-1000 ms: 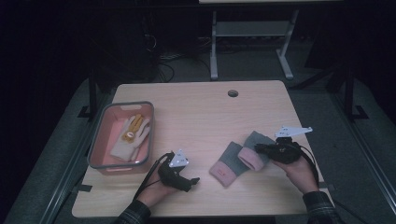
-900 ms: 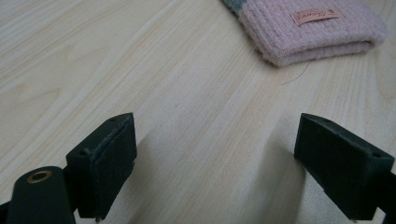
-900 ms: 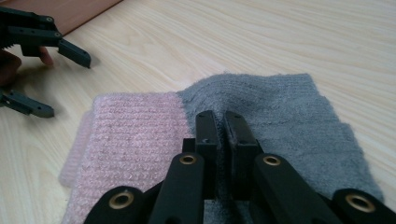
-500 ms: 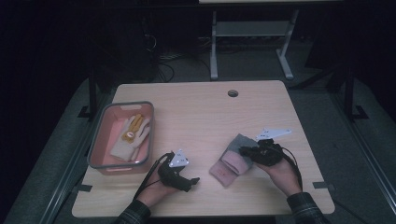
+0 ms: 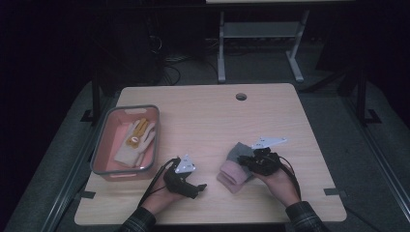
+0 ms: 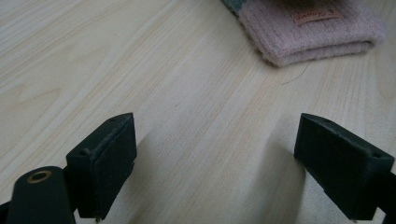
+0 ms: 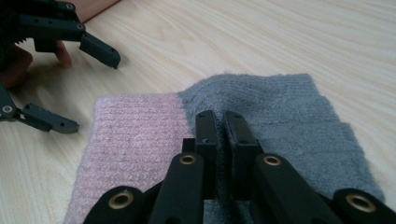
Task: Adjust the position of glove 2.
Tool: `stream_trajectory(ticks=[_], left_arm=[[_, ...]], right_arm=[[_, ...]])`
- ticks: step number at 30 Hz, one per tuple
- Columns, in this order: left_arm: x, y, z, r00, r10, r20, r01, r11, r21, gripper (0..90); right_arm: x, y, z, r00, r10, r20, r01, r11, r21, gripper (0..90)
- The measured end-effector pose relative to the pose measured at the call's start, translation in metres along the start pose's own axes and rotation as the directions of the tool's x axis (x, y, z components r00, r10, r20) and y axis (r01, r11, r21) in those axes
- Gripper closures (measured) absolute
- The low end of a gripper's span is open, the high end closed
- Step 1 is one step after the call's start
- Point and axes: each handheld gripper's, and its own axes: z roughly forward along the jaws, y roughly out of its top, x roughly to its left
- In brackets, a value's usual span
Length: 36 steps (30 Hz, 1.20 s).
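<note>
A: Sock (image 5: 235, 167)?
B: Pink-grey, folded, near table (image 5: 208, 116) front edge, right of middle.
A: Right gripper (image 7: 223, 122)?
B: Fingers closed, pinching sock's grey part.
A: Left gripper (image 6: 215, 158)?
B: Fingers open, nothing between them, beside sock.

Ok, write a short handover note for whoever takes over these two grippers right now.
Right gripper: shut, jaws pressed together on top of the pink and grey sock; whether it pinches the fabric is unclear.
Left gripper: open, empty, resting low over the table, jaws aimed at the sock's pink cuff.
Sock: folded, lying on the table's near right part.
Pink bin: at the table's left, with pale gloves inside.
Done: sock looks folded.
Left: probably moving it into the bin.
</note>
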Motion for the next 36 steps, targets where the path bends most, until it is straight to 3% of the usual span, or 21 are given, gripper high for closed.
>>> stream_trajectory(ticks=[9,16,18,22,30,32,36], left_arm=[[0.0,0.0,0.0,1.0,0.0,0.0,0.0,1.0,0.0,12.3],[0.0,0.0,0.0,1.0,0.0,0.0,0.0,1.0,0.0,12.3],[0.0,0.0,0.0,1.0,0.0,0.0,0.0,1.0,0.0,12.3],[0.0,0.0,0.0,1.0,-0.002,0.0,0.002,1.0,-0.003,12.3],[0.0,0.0,0.0,1.0,0.001,0.0,-0.001,1.0,0.0,12.3],[0.0,0.0,0.0,1.0,0.005,0.004,-0.005,1.0,0.0,12.3],[0.0,0.0,0.0,1.0,0.006,0.004,-0.006,1.0,0.001,12.2]], right_arm=[[0.006,-0.003,0.007,1.0,0.003,-0.005,-0.003,1.0,0.019,83.9],[0.003,-0.002,0.004,0.9998,0.011,-0.016,-0.011,1.0,0.0,73.2],[0.0,-0.003,0.0,0.9998,0.016,-0.015,-0.016,1.0,-0.007,73.4],[-0.01,-0.009,-0.014,1.0,0.007,0.007,-0.007,1.0,-0.015,88.7],[-0.038,-0.032,-0.038,0.9967,-0.027,0.076,0.025,1.0,0.019,89.4],[-0.044,-0.038,-0.041,0.9956,-0.023,0.091,0.021,1.0,0.019,85.2],[-0.059,-0.053,-0.049,0.9937,-0.01,0.112,0.01,1.0,0.007,67.1]])
